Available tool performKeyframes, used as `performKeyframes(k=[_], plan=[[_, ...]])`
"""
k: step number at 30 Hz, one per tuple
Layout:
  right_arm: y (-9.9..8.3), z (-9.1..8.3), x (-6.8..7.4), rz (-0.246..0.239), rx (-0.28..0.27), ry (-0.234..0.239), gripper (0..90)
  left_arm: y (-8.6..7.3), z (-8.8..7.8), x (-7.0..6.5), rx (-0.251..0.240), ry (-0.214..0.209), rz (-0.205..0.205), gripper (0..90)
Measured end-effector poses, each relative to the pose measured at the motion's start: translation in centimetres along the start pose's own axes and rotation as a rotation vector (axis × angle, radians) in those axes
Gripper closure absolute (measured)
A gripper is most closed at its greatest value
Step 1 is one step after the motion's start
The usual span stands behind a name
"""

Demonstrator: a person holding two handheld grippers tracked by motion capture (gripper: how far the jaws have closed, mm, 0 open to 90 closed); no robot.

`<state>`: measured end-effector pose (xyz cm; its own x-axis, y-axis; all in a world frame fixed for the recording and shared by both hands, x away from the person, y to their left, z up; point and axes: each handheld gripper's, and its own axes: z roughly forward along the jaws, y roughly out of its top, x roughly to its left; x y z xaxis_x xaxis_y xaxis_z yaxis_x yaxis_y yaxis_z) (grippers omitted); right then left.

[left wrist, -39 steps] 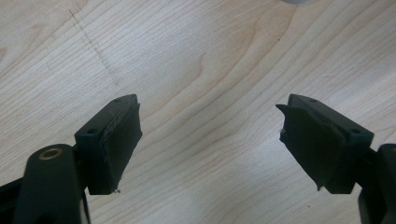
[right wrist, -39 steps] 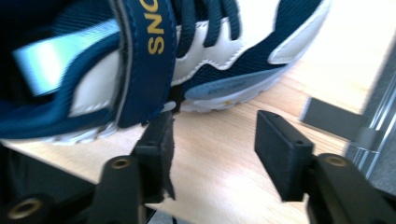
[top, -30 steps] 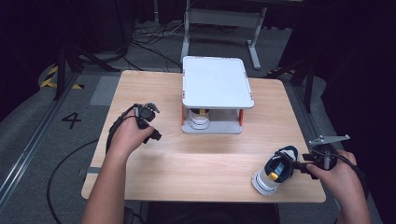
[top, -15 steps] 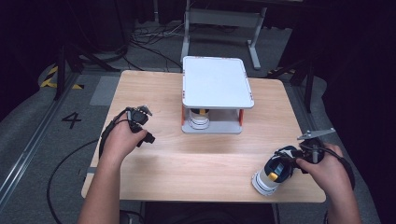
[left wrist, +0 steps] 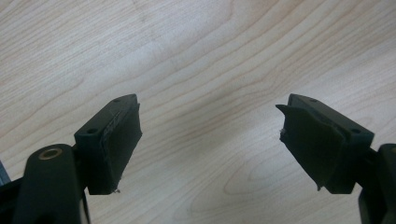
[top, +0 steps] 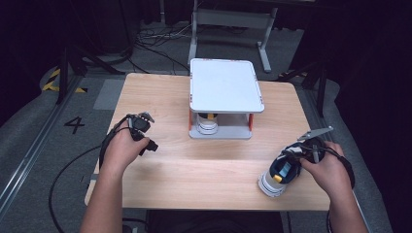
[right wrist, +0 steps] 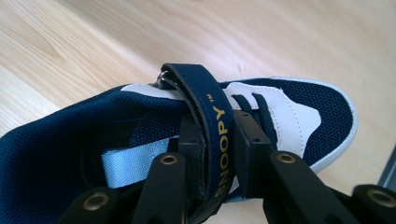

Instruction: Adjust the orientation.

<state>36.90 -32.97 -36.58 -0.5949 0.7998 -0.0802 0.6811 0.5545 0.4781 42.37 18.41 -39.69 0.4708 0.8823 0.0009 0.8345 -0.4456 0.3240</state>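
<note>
Presently: right claw [right wrist: 219, 154] clamped on the navy "SNOOPY" strap [right wrist: 208, 105] of the shoe [right wrist: 289, 109], jaws just closed further, strap pinched flat between the pads. Left claw [left wrist: 205, 144] wide open over bare wood, nothing between the jaws.

Location, relative to the white two-tier rack [top: 226, 87]: shoe [top: 279, 174] well apart from rack, toward the person's near-right corner of the surface [top: 194, 179], resting on its sole. A second, similar shoe [top: 207, 124] tucked on the rack's lower shelf. Left claw [top: 141, 127] to the rack's left, near but not touching.

Handling, judged:
- Weight: light; small child's trainer, mesh and synthetic panels.
- Stiffness: upper soft and collapsible; sole firmer. Strap thin, flexible, anchored at a metal ring [right wrist: 162, 77].
- Slip: fabric strap offers fair friction to the pads; low risk of sliding out.
- Fragility: none of note; tolerant of firm pinch.
- Hold point: strap grip adequate for lifting, but shoe likely to hang and swing, toe dropping. Collar or heel wall a steadier purchase if orientation matters for placing under the rack's top shelf.
- Caution: loose strap could peel open under load.
</note>
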Motion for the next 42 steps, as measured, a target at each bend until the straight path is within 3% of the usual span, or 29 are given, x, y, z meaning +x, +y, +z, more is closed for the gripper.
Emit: performKeyframes(k=[4,7,11,12,14,18,24,29,36,38,42], plan=[[2.8,0.6,1.3,-0.116,-0.062,0.058,75.8,-1.2,-0.3,0.2,-0.001,-0.004,-0.006,20.2],[4.6,1.0,2.1,-0.186,-0.085,0.102,75.8,-2.2,-0.4,0.7,0.004,0.005,-0.036,20.3],[7.7,2.5,3.3,-0.316,-0.057,0.184,75.8,-3.2,-0.5,1.2,0.012,0.015,-0.061,20.3],[7.7,2.5,3.3,-0.316,-0.057,0.184,75.8,-3.4,-0.6,1.4,0.009,0.018,-0.068,20.3],[9.0,3.4,3.8,-0.378,-0.034,0.213,75.8,-3.5,-0.7,1.5,0.006,0.015,-0.073,20.2],[10.7,4.6,4.9,-0.503,-0.029,0.223,75.6,-3.1,-0.4,1.4,0.01,0.016,-0.069,20.2],[12.5,5.2,6.1,-0.616,-0.052,0.241,75.6,-2.3,0.1,0.8,0.016,-0.002,-0.028,20.2],[13.2,5.2,6.9,-0.753,-0.037,0.262,75.2,-2.1,0.1,0.9,0.012,0.002,-0.032,20.2],[12.5,6.0,7.4,-0.812,0.012,0.343,75.0,-1.8,0.1,0.8,0.009,-0.003,-0.028,20.2],[12.2,6.2,7.5,-0.811,0.021,0.372,74.7,-1.7,0.2,0.8,0.011,-0.005,-0.023,20.2],[11.7,6.1,7.4,-0.768,0.011,0.387,74.3,-1.3,0.4,0.6,0.012,-0.008,-0.024,20.2]])
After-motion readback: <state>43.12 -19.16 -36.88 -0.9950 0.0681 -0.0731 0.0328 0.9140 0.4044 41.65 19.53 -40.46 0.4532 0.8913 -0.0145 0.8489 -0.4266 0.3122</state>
